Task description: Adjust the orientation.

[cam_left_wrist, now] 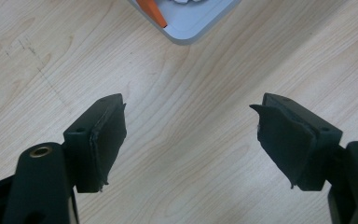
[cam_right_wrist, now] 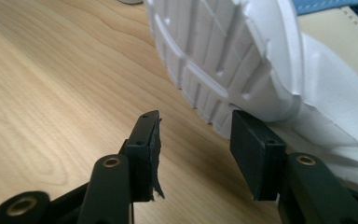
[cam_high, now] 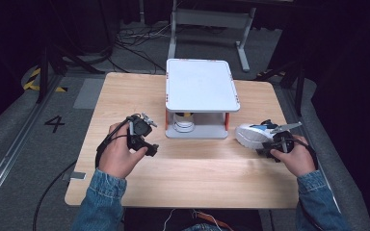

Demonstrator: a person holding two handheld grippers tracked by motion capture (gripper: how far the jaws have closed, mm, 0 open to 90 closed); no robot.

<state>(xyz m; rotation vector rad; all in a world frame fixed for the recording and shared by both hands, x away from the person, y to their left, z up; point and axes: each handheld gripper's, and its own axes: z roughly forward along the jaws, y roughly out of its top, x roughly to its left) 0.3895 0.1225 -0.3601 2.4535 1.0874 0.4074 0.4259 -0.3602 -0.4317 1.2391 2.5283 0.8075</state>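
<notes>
Nearest the person, two denim-sleeved forearms come in over the pale wood-grain worktop (cam_high: 192, 168). The right tongs (cam_high: 271, 144) sit at the worktop's right side, just at the heel end of a white sneaker with a ridged rubber sole (cam_high: 250, 134). In the right gripper view the jaws stand spread, with nothing between them; the right-hand jaw is at the edge of the sneaker's sole (cam_right_wrist: 223, 60), touching it or very nearly so, and the left-hand jaw stands clear over bare wood.

The shoe lies tipped on its side, sole turned toward these tongs, so its moulded tread blocks and grooves face the camera. Its long axis runs roughly across the worktop, from the right tongs toward the stand in the middle. The right hand is plainly the nearer one; a grasp probably turns on sliding one jaw over the sole's rim and the other onto the soft upper.

The left tongs (cam_high: 144, 139) hover well apart from the shoe, on the left, their jaws spread wide over bare wood (cam_left_wrist: 186, 130), foam pads frayed at the edges.

Farther back stands a light grey plastic two-tier shelf with orange posts (cam_high: 201, 86); a white object sits on its lower tier, too shadowed to identify.
</notes>
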